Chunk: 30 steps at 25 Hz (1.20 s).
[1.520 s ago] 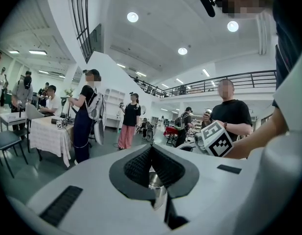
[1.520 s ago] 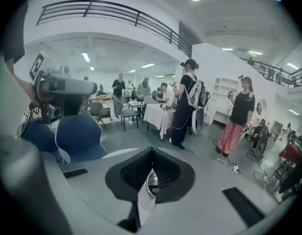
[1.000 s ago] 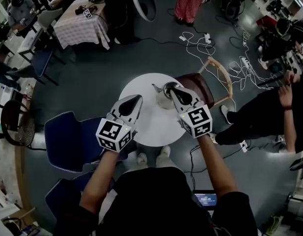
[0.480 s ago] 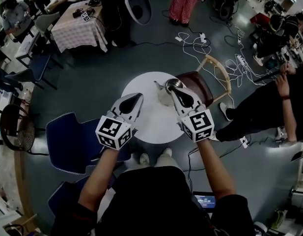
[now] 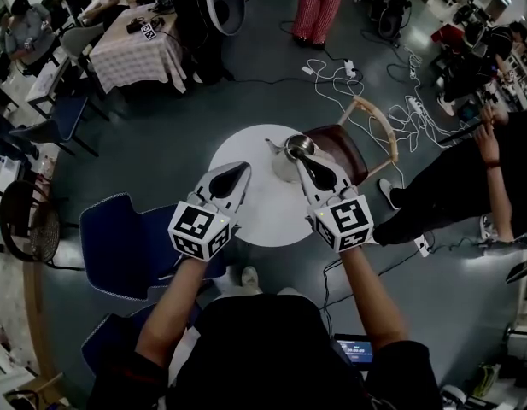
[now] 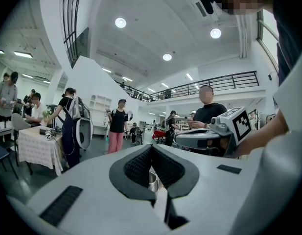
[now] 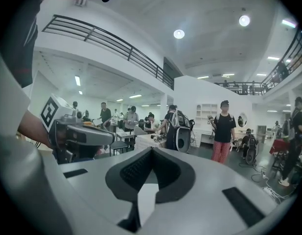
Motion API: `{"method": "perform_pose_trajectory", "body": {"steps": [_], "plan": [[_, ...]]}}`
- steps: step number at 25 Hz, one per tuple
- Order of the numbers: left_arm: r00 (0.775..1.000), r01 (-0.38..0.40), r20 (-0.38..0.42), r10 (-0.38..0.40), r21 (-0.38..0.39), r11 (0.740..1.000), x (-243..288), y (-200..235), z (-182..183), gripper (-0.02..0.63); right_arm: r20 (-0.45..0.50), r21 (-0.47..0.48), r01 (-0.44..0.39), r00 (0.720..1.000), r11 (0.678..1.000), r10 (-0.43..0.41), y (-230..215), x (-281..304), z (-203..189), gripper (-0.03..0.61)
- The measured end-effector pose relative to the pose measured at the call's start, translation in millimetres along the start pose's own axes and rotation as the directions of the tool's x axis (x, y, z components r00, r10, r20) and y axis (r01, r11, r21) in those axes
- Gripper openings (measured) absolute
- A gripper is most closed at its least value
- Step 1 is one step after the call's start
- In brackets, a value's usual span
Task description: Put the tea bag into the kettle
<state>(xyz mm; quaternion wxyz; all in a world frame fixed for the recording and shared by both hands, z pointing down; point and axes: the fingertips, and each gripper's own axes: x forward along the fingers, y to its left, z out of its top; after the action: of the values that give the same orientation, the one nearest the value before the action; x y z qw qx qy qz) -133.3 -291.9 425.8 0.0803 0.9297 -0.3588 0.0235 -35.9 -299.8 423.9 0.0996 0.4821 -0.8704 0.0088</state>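
A blue padded chair [image 5: 118, 242] is standing just off the near left edge of the round white counter [image 5: 263, 216]. The left hand-held gripper [image 5: 239, 172] is hovering over the counter's left part, its jaws clenched together with nothing visible between them. A shiny metal kettle [image 5: 282, 169] is sitting near the far right edge. The right hand-held gripper [image 5: 300, 155], jaws likewise pressed together, is hanging right over its open top. The tea bag is too small to make out.

Metal kettle [image 5: 284, 169] on round white table [image 5: 259, 220], right claw [image 5: 300, 155] tip beside kettle, left claw [image 5: 243, 170] nearby
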Motion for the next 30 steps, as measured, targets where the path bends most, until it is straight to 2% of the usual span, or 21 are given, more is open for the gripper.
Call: {"method": "perform_pose_trajectory", "body": {"steps": [12,18,30], "plan": [[0.999,-0.038,0.02,0.037,0.006,0.999,-18,-70,6,0.015,0.07,0.012,-0.028,0.997,1.0,0.028,5,-71,13,0.018],[0.998,-0.052,0.025,0.051,0.031,0.998,-17,-107,9,0.014,0.121,-0.018,-0.041,0.992,0.999,0.043,3,-111,20,0.017],[0.998,-0.053,0.04,0.051,0.05,0.997,-24,-174,16,0.014,0.136,-0.013,-0.067,0.988,0.998,0.068,1,-176,19,0.017]]}}
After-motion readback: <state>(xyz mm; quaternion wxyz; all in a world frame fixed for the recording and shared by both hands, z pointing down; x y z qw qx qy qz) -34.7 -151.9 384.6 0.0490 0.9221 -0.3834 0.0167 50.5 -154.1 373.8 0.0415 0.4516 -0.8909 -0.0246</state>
